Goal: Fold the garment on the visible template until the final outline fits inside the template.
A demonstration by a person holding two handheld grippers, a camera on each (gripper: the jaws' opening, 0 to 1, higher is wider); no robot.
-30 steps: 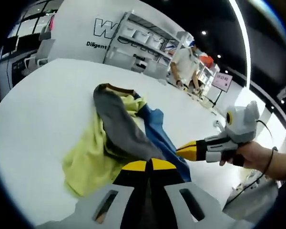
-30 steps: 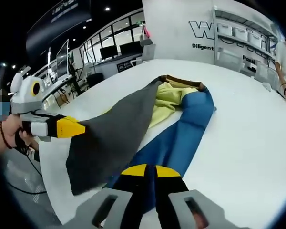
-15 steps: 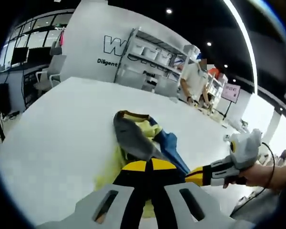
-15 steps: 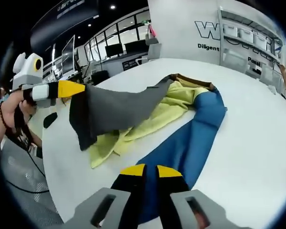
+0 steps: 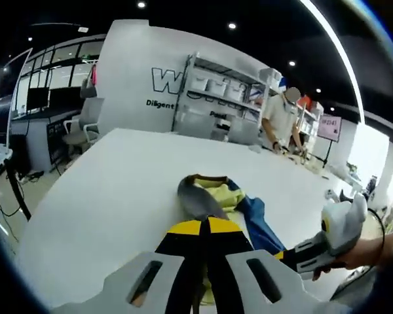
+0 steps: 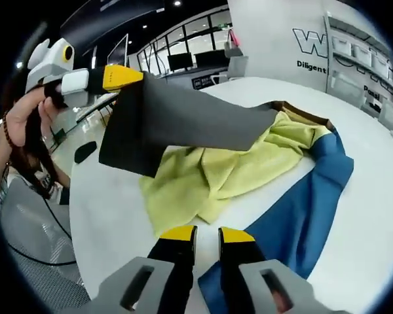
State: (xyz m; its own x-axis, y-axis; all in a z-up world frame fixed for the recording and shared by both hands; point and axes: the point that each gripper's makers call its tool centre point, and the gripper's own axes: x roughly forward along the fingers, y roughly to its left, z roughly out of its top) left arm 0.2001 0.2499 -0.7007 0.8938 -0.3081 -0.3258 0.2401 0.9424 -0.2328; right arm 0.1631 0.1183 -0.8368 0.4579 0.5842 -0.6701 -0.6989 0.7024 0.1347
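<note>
**White worktop, tri-colour garment lifted by its grey sleeve**

Round white worktop (image 6: 373,216) under dark ceiling and shelving, with a person at a far bench in the left gripper view.

Left hand-held gripper (image 6: 132,73), seen from the right gripper view at upper left: yellow-tipped jaws clamped on the end of the grey sleeve (image 6: 183,121), held up off the worktop by a hand (image 6: 42,114). In the left gripper view, same left hand-held gripper (image 5: 207,227) with jaws together at the bottom, grey cloth running up from between them.

Right hand-held gripper (image 6: 199,235) low in its own view, yellow tips slightly parted, pressed at the edge where the blue part begins; cannot tell whether cloth is pinched. Same right hand-held gripper (image 5: 288,255) entering the left gripper view from the right, carried in a hand (image 5: 373,245).

Garment (image 6: 249,167) spread on the worktop: yellow body crumpled in the middle, blue sleeve (image 6: 314,196) stretched toward the near rim, brown collar at the far end. Grey sleeve draped above the yellow cloth, sagging from the raised grip.
</note>
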